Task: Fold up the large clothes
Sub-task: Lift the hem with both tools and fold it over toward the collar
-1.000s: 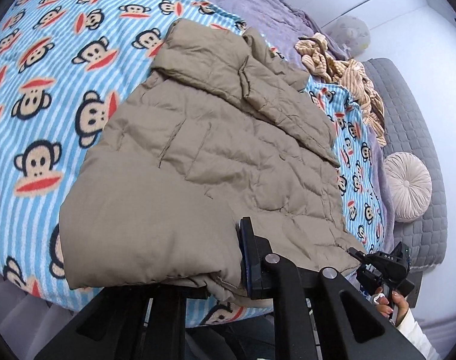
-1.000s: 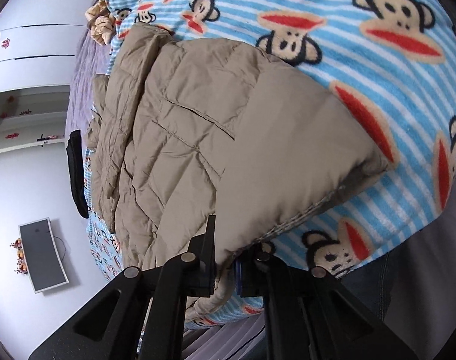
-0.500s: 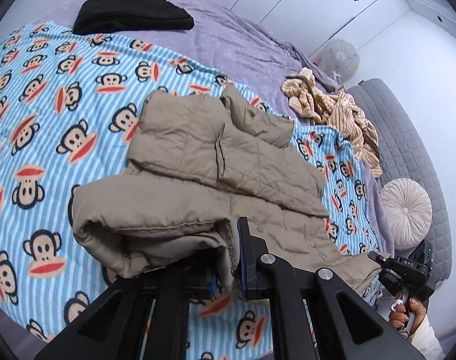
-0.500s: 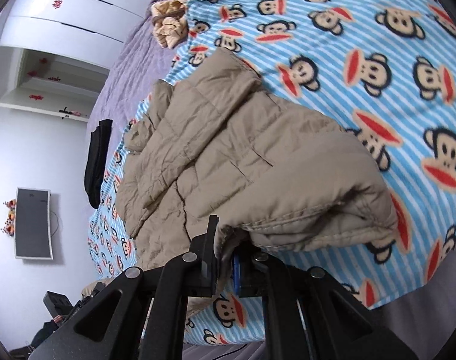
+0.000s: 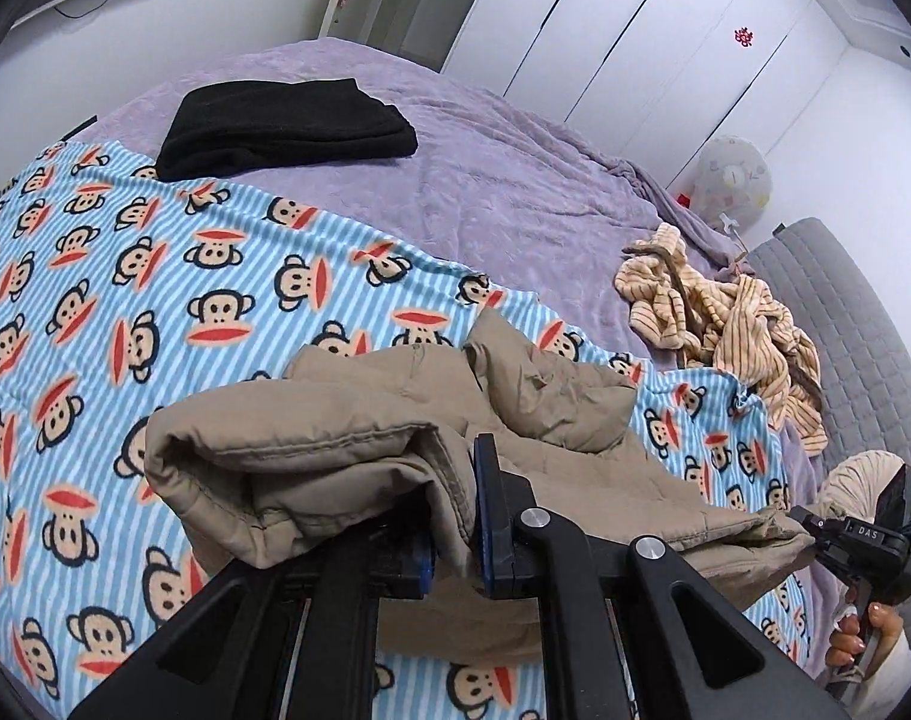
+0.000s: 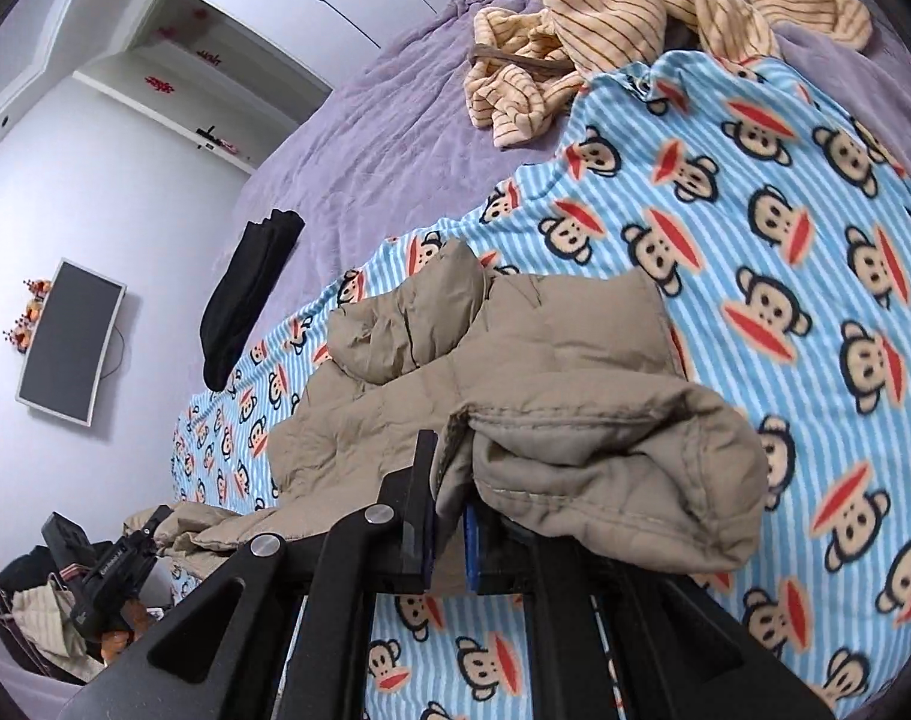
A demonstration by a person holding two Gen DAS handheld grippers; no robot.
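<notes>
A khaki puffer jacket (image 5: 551, 396) lies on the monkey-print blanket (image 5: 155, 276) on the bed. My left gripper (image 5: 455, 540) is shut on one corner of its hem, which is lifted off the bed and bunched. My right gripper (image 6: 449, 534) is shut on the other hem corner (image 6: 605, 468), also raised. The right gripper shows in the left wrist view (image 5: 857, 546), and the left gripper in the right wrist view (image 6: 119, 564). The jacket's collar end (image 6: 407, 324) rests on the blanket.
A folded black garment (image 5: 281, 126) lies on the purple bedspread (image 5: 485, 180) at the far side. A striped beige garment (image 5: 719, 312) is heaped at the right. A round cushion (image 5: 851, 474) and grey headboard (image 5: 839, 312) stand at the right.
Both grippers have lifted the jacket's hem off the bed and carried it toward the collar, so the lower half is raised and bunched. The cameras have tilted up and show more of the room.
</notes>
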